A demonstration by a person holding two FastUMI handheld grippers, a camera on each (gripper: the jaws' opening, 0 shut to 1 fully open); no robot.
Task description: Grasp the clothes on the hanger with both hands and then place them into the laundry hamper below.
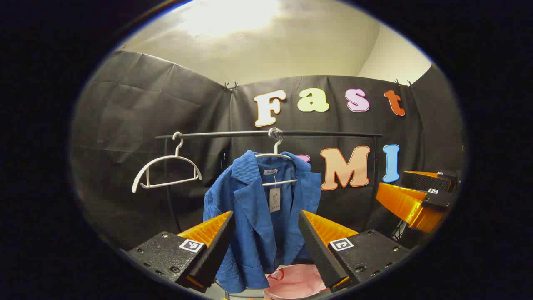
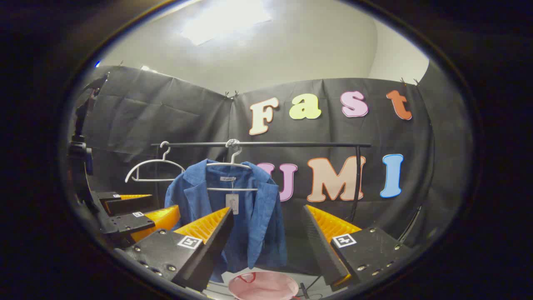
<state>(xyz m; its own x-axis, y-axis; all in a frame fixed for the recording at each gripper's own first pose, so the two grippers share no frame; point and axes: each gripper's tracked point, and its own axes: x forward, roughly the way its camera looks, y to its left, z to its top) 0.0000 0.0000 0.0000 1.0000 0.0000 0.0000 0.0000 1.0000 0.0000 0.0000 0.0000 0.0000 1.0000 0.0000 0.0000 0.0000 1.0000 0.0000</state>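
The left gripper [image 1: 265, 225] has its two fingers spread wide with nothing between them, and through the gap the blue jacket [image 1: 258, 208] shows well ahead, untouched. The right gripper [image 2: 266, 221] is likewise spread wide and empty, with the jacket [image 2: 233, 212] seen past its left finger, apart from it. In the left gripper view the right gripper [image 1: 420, 193] sits off to the right; in the right gripper view the left gripper [image 2: 133, 210] sits at the lower left. There is one jacket, hung on one white hanger [image 1: 275, 160] with a tag at its collar. A second white hanger [image 1: 166, 171] hangs bare farther left on the single black rail [image 1: 333, 134]. Below the jacket lies one pink hamper [image 2: 263, 285], its round rim open upward.
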